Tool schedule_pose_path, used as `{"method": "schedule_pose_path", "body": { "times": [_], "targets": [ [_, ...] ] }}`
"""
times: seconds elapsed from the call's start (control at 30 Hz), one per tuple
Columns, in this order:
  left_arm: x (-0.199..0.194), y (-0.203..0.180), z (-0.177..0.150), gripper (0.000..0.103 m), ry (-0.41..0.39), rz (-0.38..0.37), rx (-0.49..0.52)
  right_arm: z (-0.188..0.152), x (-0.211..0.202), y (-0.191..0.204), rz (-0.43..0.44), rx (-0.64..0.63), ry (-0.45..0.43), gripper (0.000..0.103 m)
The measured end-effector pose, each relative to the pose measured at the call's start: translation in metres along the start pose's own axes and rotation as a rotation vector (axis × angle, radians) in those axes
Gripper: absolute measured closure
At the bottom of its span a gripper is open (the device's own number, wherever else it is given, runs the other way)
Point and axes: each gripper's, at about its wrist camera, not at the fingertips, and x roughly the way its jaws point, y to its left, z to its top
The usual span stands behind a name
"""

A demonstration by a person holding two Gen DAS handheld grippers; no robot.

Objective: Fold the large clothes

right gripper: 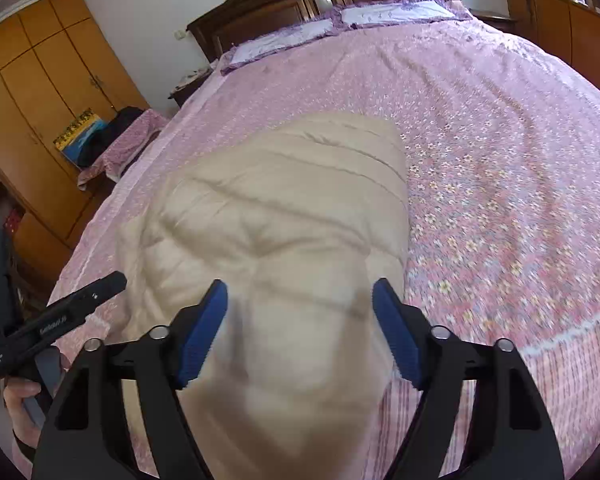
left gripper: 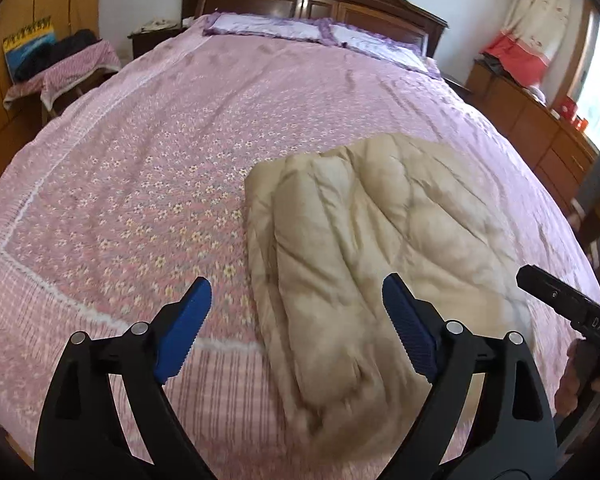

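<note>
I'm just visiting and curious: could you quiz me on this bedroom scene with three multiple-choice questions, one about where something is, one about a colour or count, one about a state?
1. Where does the beige padded garment lie?
A. on the bed
B. on the floor
C. in the wardrobe

2. What colour are the pads of the left gripper?
A. red
B. blue
C. green

3. How is the right gripper?
A. shut on the garment
B. shut on a pillow
C. open, gripping nothing

Answers: 1 A, it rests on the pink flowered cover; 2 B, both pads show blue; 3 C, its fingers stand apart above the garment.
</note>
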Motion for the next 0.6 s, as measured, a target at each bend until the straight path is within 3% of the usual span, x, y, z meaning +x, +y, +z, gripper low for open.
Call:
{"method": "schedule_pose_path", "body": {
  "times": [0.1, 0.33, 0.6],
  "targets": [
    [-0.015, -0.005, -0.011, 0.011, 0.000, -0.005, 0.019, -0.010, -0.017, 0.007, -0.001, -0.032, -0.007, 0.018],
    [-0.040, -0.021, -0.036, 0.005, -0.007, -0.003, 0.044, -0.037, -0.037, 0.020, 0.003, -0.080, 0.019, 0.008],
    [-0.048, -0.023, -0.066, 0.005, 0.027, 0.029, 0.027, -0.066, -0.049, 0.025, -0.017, -0.100, 0.041, 0.006]
  ]
}}
